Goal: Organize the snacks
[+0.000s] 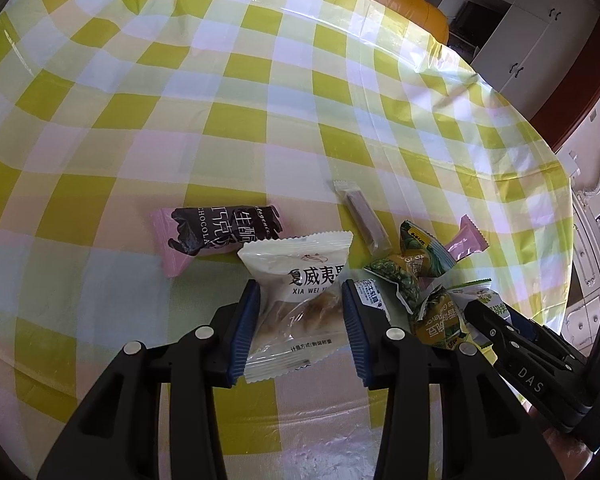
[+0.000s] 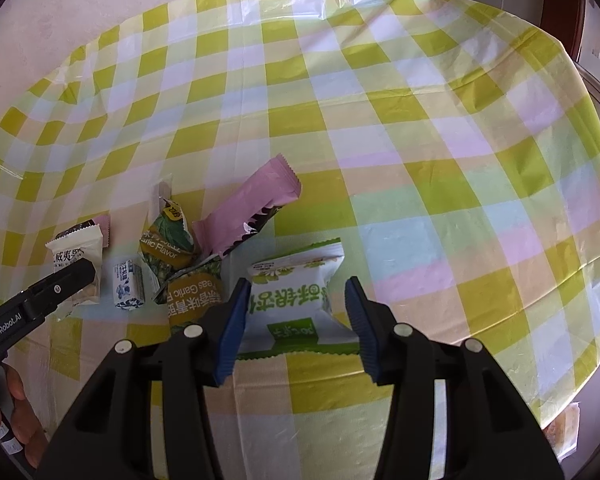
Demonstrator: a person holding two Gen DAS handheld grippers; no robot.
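Note:
My left gripper (image 1: 300,292) is open around a white pastry packet (image 1: 296,300) lying on the checked tablecloth (image 1: 220,100); its pads stand at the packet's sides. A pink and black chocolate bar (image 1: 216,232) lies just beyond on the left. My right gripper (image 2: 298,294) is open around a white and green snack packet (image 2: 292,292). To its left lies a pile: green pea packets (image 2: 180,256), a pink bar (image 2: 252,208), a small blue and white candy (image 2: 128,284). The pile also shows in the left wrist view (image 1: 420,276), with a slim brown bar (image 1: 366,216).
The round table's edge (image 2: 580,280) curves close on the right in the right wrist view. A yellow chair (image 1: 412,4) and white cabinets (image 1: 520,32) stand beyond the table's far side. The left gripper's body (image 2: 40,300) reaches in at the left of the right wrist view.

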